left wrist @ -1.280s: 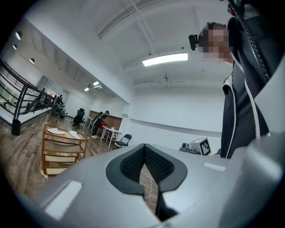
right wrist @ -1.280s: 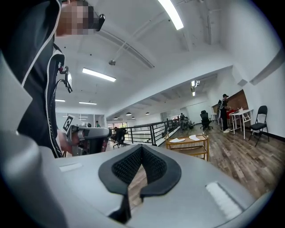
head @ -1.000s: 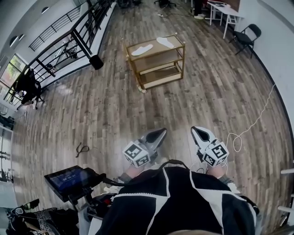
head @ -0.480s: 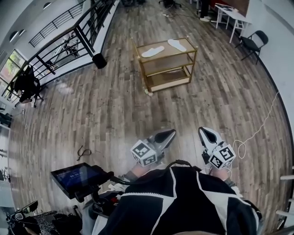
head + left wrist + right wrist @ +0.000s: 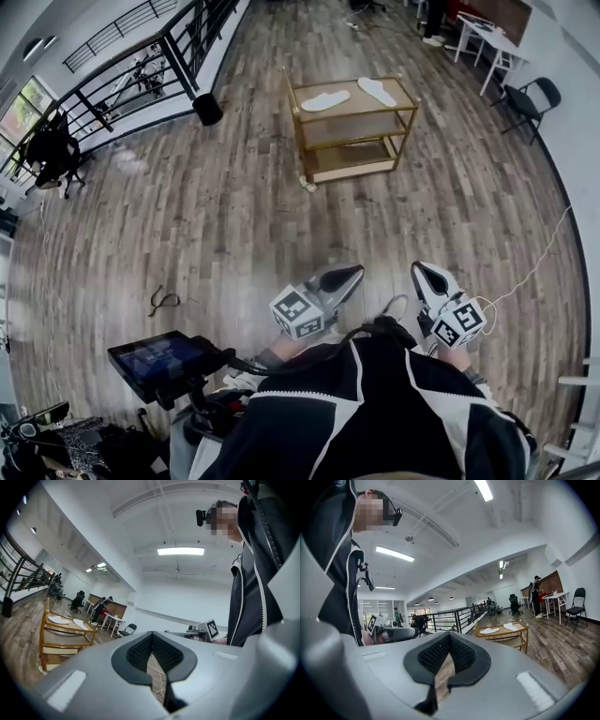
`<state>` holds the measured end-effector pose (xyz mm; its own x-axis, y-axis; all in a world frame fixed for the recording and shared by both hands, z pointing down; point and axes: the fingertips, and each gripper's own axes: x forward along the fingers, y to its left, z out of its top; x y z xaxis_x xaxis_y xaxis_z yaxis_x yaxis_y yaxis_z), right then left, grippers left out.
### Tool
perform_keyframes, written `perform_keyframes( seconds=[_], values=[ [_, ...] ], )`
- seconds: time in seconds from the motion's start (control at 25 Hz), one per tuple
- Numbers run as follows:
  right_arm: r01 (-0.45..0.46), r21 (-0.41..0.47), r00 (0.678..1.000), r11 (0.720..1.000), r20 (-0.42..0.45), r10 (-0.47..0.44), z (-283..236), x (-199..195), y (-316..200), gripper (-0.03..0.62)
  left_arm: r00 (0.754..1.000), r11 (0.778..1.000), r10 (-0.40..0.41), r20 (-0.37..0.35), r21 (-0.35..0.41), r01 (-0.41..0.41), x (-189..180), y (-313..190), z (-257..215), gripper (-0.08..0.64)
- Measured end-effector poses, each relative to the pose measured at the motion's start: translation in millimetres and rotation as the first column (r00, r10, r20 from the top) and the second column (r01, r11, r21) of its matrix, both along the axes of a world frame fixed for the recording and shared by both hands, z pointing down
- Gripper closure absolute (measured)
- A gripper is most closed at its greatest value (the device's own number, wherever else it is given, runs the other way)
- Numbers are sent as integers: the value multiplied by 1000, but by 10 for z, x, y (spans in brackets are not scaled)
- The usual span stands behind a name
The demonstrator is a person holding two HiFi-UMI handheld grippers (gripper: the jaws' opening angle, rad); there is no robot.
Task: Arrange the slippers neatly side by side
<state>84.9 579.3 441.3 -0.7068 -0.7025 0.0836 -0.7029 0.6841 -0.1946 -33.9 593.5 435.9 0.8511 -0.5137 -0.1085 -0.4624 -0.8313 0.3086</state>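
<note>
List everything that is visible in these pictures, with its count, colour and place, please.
cart: one, gold frame, far ahead on the floor
slippers: two, white, apart on the cart's top shelf
railing: one, black, far left
cylinder: one, black, beside the railing
folding chair: one, black, far right
cable: one, white, on the floor, right
screen: one, dark, near left
left gripper: one, grey, fingers shut, empty
right gripper: one, grey, fingers shut, empty

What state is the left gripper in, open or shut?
Shut and empty: the left gripper has its jaws meeting at the tips in its own view, nothing between them.
</note>
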Motion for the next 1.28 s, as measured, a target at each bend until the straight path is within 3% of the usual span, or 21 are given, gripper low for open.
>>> perform_keyframes(
  seconds=[0.28, 0.56, 1.0, 1.28],
  values=[
    [63, -10, 998, 998, -9, -63, 47, -114, -477, 588, 999, 997, -41, -29, -61, 39, 11, -346, 167, 540],
    [129, -25, 991, 991, -22, -130, 179, 48, -1185, 588, 997, 994, -80, 1, -76, 80, 258, -1021, 302, 540],
    [227, -1, 974, 974, -6, -227, 11, 459, -2175, 588, 992, 992, -122, 45, -37, 123, 857, -1990, 33, 540],
    [283, 16, 959, 959, 16, -283, 62, 694, -2704, 588, 978, 980, -196, 76, -8, 197, 1048, -2536, -52, 540]
  ],
)
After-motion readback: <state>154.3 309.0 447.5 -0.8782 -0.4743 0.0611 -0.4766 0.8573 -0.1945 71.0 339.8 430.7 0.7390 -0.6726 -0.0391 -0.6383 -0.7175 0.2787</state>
